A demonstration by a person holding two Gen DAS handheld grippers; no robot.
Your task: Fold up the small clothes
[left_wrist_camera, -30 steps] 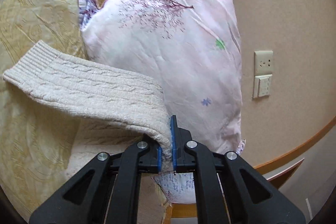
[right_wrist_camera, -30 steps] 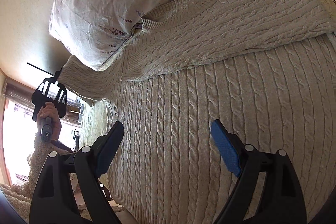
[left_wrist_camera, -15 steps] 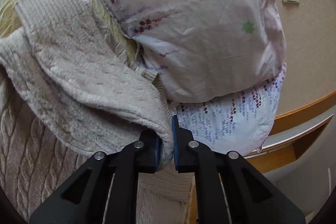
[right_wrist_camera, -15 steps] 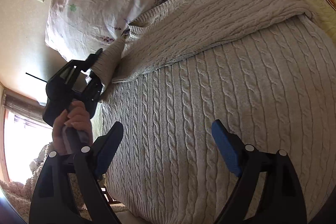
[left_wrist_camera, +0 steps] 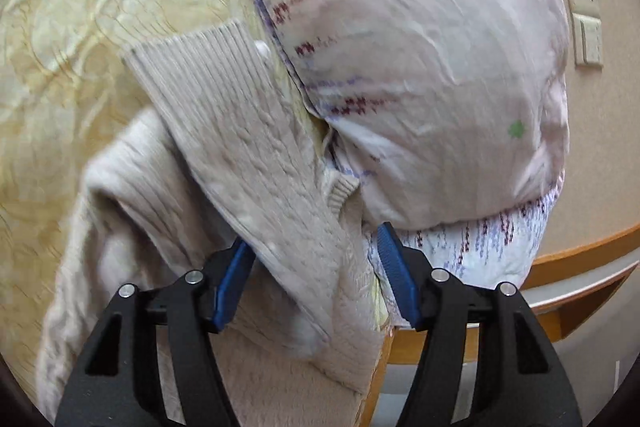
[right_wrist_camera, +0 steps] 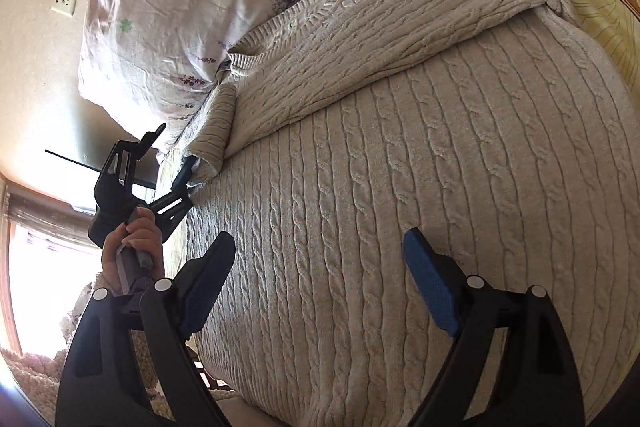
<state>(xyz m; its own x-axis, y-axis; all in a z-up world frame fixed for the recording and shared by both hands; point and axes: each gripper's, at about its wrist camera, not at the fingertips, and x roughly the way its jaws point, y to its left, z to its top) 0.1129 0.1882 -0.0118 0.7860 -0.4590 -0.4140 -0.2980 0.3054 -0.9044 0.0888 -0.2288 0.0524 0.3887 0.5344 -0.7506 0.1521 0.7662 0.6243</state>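
Note:
A cream cable-knit sweater (right_wrist_camera: 420, 187) lies spread on the bed, one sleeve folded across its upper body. Its other sleeve (left_wrist_camera: 240, 147), with a ribbed cuff, lies between the open blue fingers of my left gripper (left_wrist_camera: 316, 275), which no longer clamp it. The left gripper also shows in the right wrist view (right_wrist_camera: 168, 163), at the sweater's left edge beside that sleeve (right_wrist_camera: 216, 131). My right gripper (right_wrist_camera: 316, 287) is open and empty, hovering above the sweater's lower body.
Two floral pillows (left_wrist_camera: 420, 67) (right_wrist_camera: 168, 19) lie stacked against the sweater's collar end. A yellow patterned bedspread (left_wrist_camera: 80, 47) covers the bed. A wooden bed frame (left_wrist_camera: 560, 267) and wall sockets (left_wrist_camera: 584, 23) are to the right. A bright window (right_wrist_camera: 36, 267) is at lower left.
My left gripper carried the sleeve in over the sweater toward the pillows, then opened and let it go. My right gripper stayed open and shifted slightly over the sweater.

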